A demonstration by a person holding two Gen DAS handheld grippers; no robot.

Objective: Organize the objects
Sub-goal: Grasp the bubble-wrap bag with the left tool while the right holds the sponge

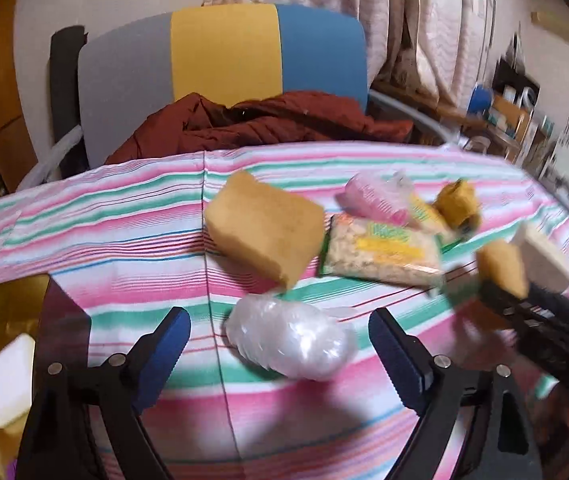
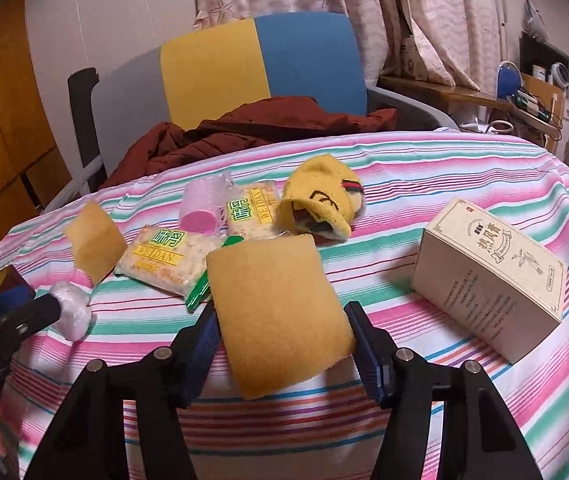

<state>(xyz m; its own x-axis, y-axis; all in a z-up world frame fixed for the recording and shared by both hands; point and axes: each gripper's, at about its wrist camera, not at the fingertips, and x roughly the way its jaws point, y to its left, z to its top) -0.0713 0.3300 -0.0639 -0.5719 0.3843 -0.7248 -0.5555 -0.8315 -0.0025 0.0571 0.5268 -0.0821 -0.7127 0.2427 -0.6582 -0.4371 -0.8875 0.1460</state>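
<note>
My left gripper (image 1: 280,320) stands open low over the striped cloth, its blue pads (image 1: 172,340) wide on either side of a clear plastic-wrapped bundle (image 1: 292,340) and not touching it. In the right wrist view my right gripper (image 2: 282,332) is shut on a yellow sponge (image 2: 280,312), held tilted just above the cloth. A second yellow sponge (image 1: 264,228) lies behind the bundle. Beside that sponge are two snack packets (image 2: 164,260), a pink cup roll (image 2: 200,208), a yellow cloth (image 2: 320,208) and a beige carton (image 2: 488,272).
A gold box (image 1: 0,312) with a white block (image 1: 8,380) in it sits at the table's left edge. Behind the table stands a grey, yellow and blue chair (image 2: 244,68) with a red jacket (image 2: 244,128) on it. Cluttered shelves (image 2: 540,80) line the right wall.
</note>
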